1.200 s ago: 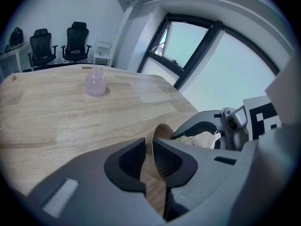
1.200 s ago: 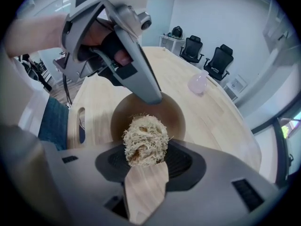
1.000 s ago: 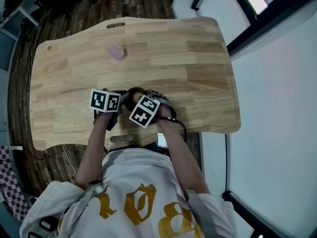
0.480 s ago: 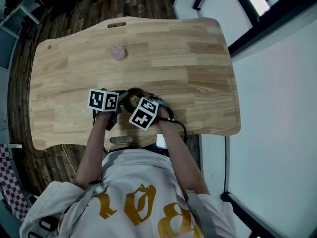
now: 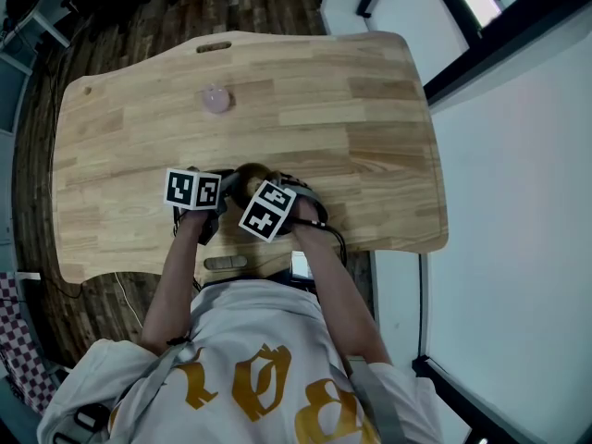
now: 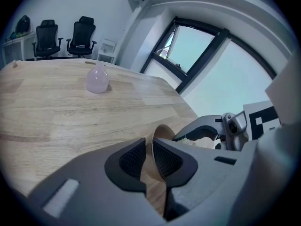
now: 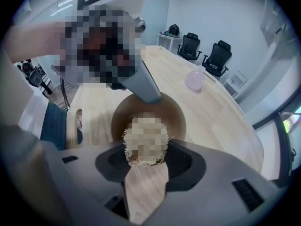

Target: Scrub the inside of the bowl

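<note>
A brown wooden bowl (image 5: 251, 177) stands near the table's front edge, between my two grippers. My left gripper (image 6: 149, 148) is shut on the bowl's rim (image 6: 162, 131), one pad inside and one outside. My right gripper (image 7: 146, 162) is shut on the wooden handle (image 7: 145, 188) of a scrubbing brush. Its pale bristle head (image 7: 146, 138) reaches over the near rim into the bowl (image 7: 170, 115). In the head view the left gripper (image 5: 196, 192) sits at the bowl's left and the right gripper (image 5: 269, 210) over its near side.
A small pink glass bottle (image 5: 215, 100) stands further back on the wooden table (image 5: 351, 109). The table's front edge (image 5: 231, 263) runs just under my arms. Office chairs (image 6: 56, 36) stand behind the table's far end, and windows line the right side.
The right gripper with the brush has shifted slightly to the left over the bowl. The left gripper and the bowl have hardly moved.
</note>
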Action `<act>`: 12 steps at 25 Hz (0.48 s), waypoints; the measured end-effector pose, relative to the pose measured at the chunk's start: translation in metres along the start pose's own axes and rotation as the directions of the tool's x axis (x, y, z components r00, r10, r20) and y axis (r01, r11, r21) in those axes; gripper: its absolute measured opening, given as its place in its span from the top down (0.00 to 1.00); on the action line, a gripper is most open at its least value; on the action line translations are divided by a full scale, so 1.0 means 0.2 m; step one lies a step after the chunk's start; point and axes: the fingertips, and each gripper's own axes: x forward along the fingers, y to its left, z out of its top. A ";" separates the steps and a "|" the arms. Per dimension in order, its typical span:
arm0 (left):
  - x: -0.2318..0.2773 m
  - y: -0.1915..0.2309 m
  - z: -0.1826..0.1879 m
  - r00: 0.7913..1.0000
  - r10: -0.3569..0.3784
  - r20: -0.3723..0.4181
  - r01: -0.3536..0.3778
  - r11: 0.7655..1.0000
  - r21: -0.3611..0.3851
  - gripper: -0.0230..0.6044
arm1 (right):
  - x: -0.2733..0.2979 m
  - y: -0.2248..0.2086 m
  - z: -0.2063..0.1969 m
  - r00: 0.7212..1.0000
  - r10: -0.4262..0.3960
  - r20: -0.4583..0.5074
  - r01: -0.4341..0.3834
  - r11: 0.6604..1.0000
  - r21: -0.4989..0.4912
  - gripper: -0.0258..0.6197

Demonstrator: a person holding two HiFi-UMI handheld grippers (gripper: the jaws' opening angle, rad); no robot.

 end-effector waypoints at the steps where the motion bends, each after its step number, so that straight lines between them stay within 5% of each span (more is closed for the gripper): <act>1: 0.00 0.00 0.00 1.000 -0.001 -0.003 0.001 1.000 0.004 0.90 | 0.00 -0.02 -0.01 1.000 -0.015 -0.007 0.015 1.000 0.013 0.68; 8: 0.01 -0.02 0.00 1.000 -0.006 -0.006 0.006 1.000 0.012 0.90 | 0.00 -0.08 0.02 0.995 -0.097 0.014 0.097 0.995 0.023 0.68; 12: 0.02 -0.02 0.02 1.000 -0.020 0.021 0.020 1.000 -0.022 0.90 | -0.01 -0.05 0.08 0.996 -0.070 0.061 0.070 0.998 0.005 0.68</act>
